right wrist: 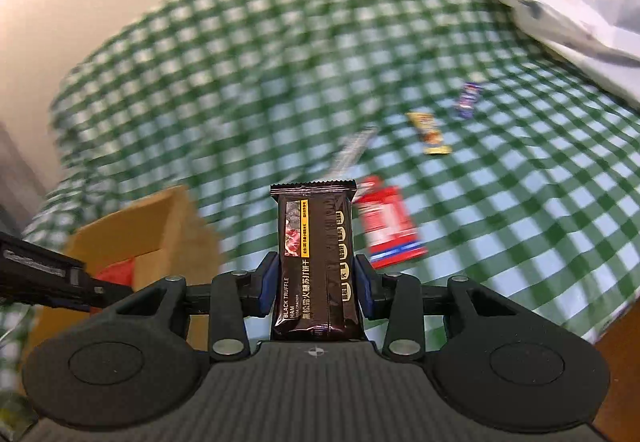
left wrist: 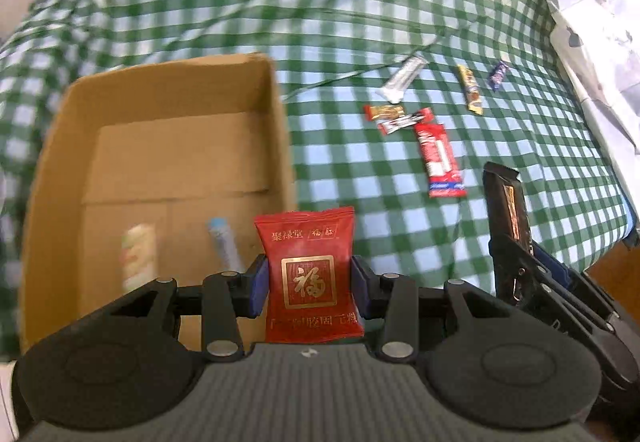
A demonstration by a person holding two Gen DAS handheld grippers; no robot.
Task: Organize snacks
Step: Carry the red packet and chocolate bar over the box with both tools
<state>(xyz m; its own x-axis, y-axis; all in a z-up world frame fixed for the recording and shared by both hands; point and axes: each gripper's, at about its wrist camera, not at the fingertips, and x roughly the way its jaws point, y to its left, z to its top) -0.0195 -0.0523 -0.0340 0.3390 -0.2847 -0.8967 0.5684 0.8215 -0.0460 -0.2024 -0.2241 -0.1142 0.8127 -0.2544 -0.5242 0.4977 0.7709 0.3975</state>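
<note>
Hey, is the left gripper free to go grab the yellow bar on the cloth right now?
Probably not yet. The left gripper is shut on a red packet, so its jaws are taken. The yellow bar lies uncovered on the cloth, with nothing blocking the way.

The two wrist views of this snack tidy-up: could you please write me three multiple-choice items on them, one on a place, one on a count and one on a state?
1. Where does the cardboard box sit relative to the loose snacks on the checked cloth in the left wrist view?
A. left of them
B. right of them
C. on top of them

2. How many snacks already lie inside the box?
A. none
B. two
C. five

3. What is the state of the right gripper?
A. open and empty
B. shut on a dark cracker pack
C. shut on a yellow bar

Answers: 1 A, the box fills the left side and the wrappers lie to its right. 2 B, a pale pack and a blue-tipped stick lie on its floor. 3 B, the pads press the dark cracker pack.
</note>
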